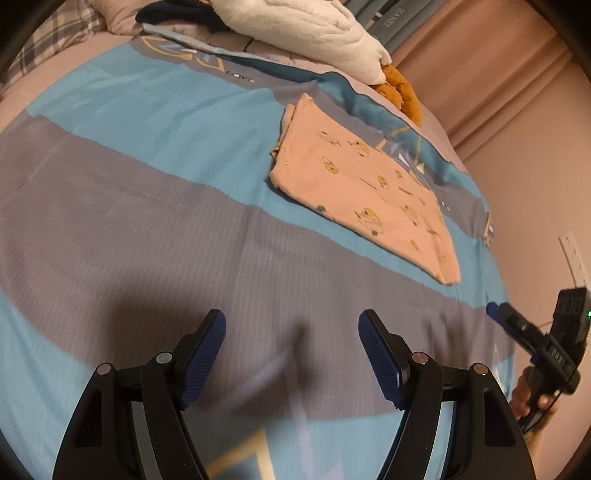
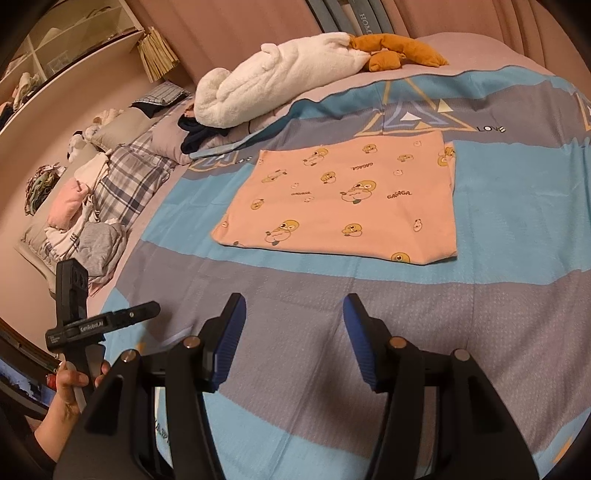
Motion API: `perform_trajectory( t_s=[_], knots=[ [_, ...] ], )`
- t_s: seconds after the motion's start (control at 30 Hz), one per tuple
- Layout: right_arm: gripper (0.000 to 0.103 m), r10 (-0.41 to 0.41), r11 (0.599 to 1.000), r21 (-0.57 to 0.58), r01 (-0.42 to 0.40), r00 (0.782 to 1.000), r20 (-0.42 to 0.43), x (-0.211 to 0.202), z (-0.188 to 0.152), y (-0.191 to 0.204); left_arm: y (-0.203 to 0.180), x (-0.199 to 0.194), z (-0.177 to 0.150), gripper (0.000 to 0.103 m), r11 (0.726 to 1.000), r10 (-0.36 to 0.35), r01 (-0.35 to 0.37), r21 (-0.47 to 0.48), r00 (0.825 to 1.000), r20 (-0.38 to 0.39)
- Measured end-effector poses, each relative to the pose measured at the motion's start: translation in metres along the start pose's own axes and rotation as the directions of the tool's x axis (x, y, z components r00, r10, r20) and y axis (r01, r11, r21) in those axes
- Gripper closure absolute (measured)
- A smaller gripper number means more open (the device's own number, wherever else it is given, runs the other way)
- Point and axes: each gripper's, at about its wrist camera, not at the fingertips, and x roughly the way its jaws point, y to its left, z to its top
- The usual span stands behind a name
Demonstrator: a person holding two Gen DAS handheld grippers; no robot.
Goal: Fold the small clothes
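Folded pink garment (image 2: 343, 206) laid flat on the striped bedspread (image 2: 498, 314).
Left gripper (image 1: 291, 332) and right gripper (image 2: 293, 317) are held apart from it, released, nothing grasped.

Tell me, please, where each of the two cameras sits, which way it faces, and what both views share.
Left wrist: sits on the left gripper, facing down across the bed; its open, empty fingers show, with the right gripper and its hand at right.
Right wrist: sits on the right gripper, facing the bed's far side; its open fingers show, the left gripper at left.
Shared: the folded pink garment, white plush, blue-grey cover.
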Motion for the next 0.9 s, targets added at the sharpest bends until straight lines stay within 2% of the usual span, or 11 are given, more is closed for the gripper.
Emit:
perform_trajectory(
  t_s=[0.17,0.37,0.57,0.77,0.9],
  knots=[
    [0.047,-0.01,1.0,0.029,0.01,1.0,0.006,0.015,0.011,-0.009,0.01,0.024,0.036,0.029,0.999,-0.04,0.04,-0.025,0.999,0.003],
    [0.047,-0.085,0.996,-0.031,0.085,0.996,0.002,0.047,0.031,-0.006,0.029,0.045,0.072,0.029,0.997,-0.054,0.055,-0.058,0.998,0.014],
    [0.047,-0.084,0.994,-0.073,0.083,0.996,-0.011,0.083,0.057,0.0,0.037,0.061,0.107,0.02,0.995,-0.084,0.085,-0.058,0.996,0.023],
    [0.047,-0.088,0.995,-0.055,0.087,0.996,-0.009,0.124,0.098,-0.003,0.025,0.098,0.136,0.018,0.984,-0.174,0.172,-0.047,0.984,-0.047],
    [0.047,-0.086,0.996,-0.008,0.086,0.996,-0.032,0.152,0.122,-0.011,0.012,0.122,0.156,0.018,0.986,-0.167,0.166,-0.01,0.983,-0.075]
  ],
)
